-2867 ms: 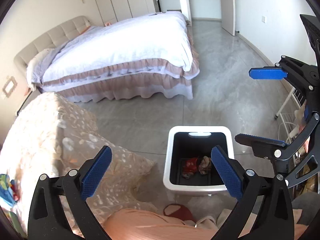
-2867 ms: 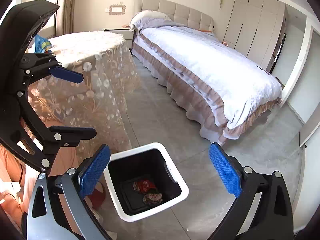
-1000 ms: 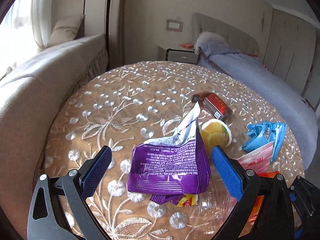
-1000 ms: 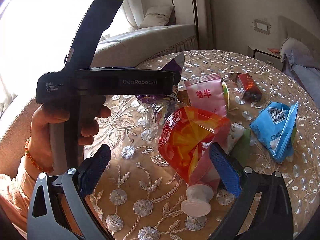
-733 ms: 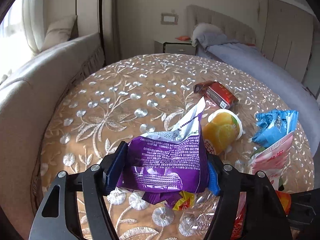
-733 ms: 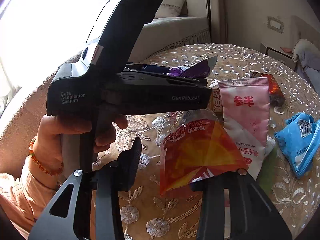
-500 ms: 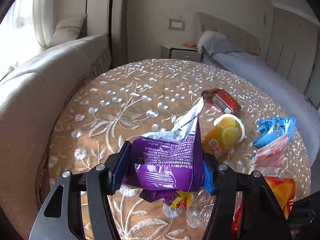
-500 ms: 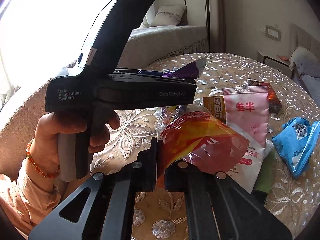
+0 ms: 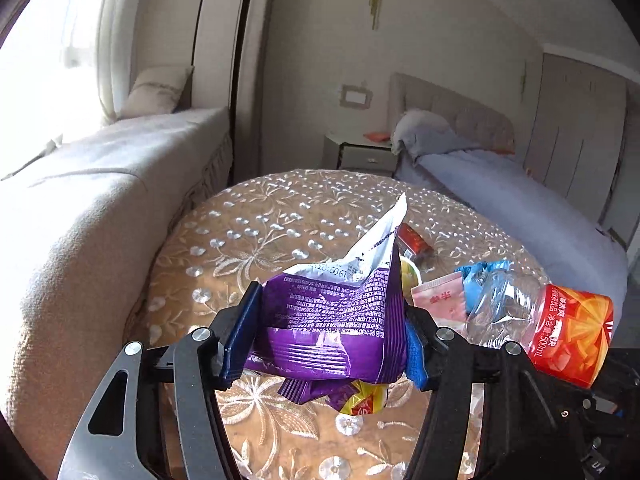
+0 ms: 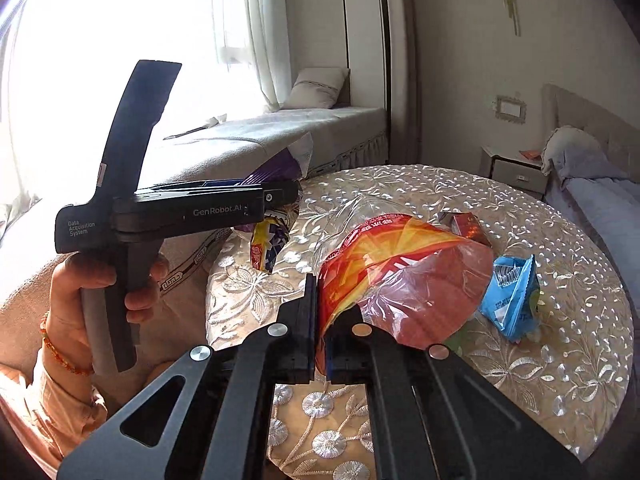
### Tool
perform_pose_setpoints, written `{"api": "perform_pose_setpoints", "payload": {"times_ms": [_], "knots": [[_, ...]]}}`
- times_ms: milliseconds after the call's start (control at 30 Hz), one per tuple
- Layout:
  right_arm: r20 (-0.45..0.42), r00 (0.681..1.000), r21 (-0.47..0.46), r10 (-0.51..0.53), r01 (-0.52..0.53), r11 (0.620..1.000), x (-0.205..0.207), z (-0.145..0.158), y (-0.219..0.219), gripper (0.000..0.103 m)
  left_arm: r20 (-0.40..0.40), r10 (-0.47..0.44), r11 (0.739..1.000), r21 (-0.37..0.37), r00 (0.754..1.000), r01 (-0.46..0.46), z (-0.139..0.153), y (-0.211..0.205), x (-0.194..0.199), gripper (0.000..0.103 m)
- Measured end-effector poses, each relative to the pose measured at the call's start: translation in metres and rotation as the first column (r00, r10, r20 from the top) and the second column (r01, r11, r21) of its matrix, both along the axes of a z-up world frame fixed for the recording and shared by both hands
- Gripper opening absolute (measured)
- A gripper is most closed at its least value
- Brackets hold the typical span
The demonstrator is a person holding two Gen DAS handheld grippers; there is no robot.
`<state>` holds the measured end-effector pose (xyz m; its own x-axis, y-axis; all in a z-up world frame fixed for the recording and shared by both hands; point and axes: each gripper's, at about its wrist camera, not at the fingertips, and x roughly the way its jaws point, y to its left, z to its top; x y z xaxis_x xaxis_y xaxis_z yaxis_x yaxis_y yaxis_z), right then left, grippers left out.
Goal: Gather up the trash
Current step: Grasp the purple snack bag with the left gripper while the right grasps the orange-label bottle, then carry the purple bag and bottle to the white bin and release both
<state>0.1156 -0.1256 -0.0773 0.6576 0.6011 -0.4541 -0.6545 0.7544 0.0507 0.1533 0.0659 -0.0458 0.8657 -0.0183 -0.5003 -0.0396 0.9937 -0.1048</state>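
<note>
The bed (image 9: 520, 196) with a grey-blue cover fills the right of the room, and a cushioned window seat (image 9: 80, 200) runs along the left under the bright window. Between them stands the round counter (image 9: 280, 232) under a gold embroidered cloth, with a small nightstand (image 9: 360, 152) behind it against the wall.

The left gripper (image 9: 330, 340) is clamped on a purple snack bag (image 9: 332, 320): its blue pads press the bag's two sides, and the bag's torn silver top sticks up above the jaws. The bag hangs clear of the cloth, with a small yellow and purple wrapper (image 9: 360, 400) dangling beneath it. In the right wrist view, a hand (image 10: 92, 292) with a beaded bracelet grips this gripper's handle.

The right gripper (image 10: 320, 332) is closed tight on the crushed clear bottle (image 10: 400, 280) with its red and orange label, pinching the thin plastic at its near end; the bottle's body sticks out forward and to the right of the jaws, above the counter.

Left lying on the counter are a blue crumpled packet (image 10: 514, 296) just beyond the bottle on its right, a pink tube (image 9: 438, 304), a red carton (image 9: 414, 242) farther back, and a yellow cup (image 9: 410, 274) half hidden behind the purple bag.
</note>
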Motion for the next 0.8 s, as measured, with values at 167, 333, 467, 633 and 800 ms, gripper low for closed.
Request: {"api": "perform_pose_setpoints", "payload": {"times_ms": [167, 333, 467, 633, 800], "knots": [[0.054, 0.995, 0.025, -0.08, 0.078, 0.997, -0.027, 0.013, -0.041, 0.004, 0.022, -0.08, 0.996, 0.031, 0.997, 0.079, 0.007, -0.038, -0.025, 0.06], [0.081, 0.98, 0.046, -0.179, 0.176, 0.983, -0.048, 0.014, -0.085, 0.004, 0.028, -0.184, 0.981, 0.062, 0.983, 0.182, 0.008, -0.086, -0.042, 0.06], [0.077, 0.961, 0.061, -0.265, 0.26, 0.964, -0.061, 0.011, -0.121, 0.004, 0.021, -0.266, 0.961, 0.086, 0.964, 0.264, 0.007, -0.126, -0.051, 0.06], [0.054, 0.928, 0.063, -0.37, 0.366, 0.928, -0.077, 0.001, -0.164, 0.004, -0.005, -0.364, 0.924, 0.121, 0.932, 0.362, 0.002, -0.175, -0.059, 0.06], [0.033, 0.892, 0.056, -0.451, 0.448, 0.892, -0.091, -0.008, -0.195, 0.004, -0.037, -0.449, 0.881, 0.147, 0.893, 0.449, -0.007, -0.219, -0.063, 0.06]]}}
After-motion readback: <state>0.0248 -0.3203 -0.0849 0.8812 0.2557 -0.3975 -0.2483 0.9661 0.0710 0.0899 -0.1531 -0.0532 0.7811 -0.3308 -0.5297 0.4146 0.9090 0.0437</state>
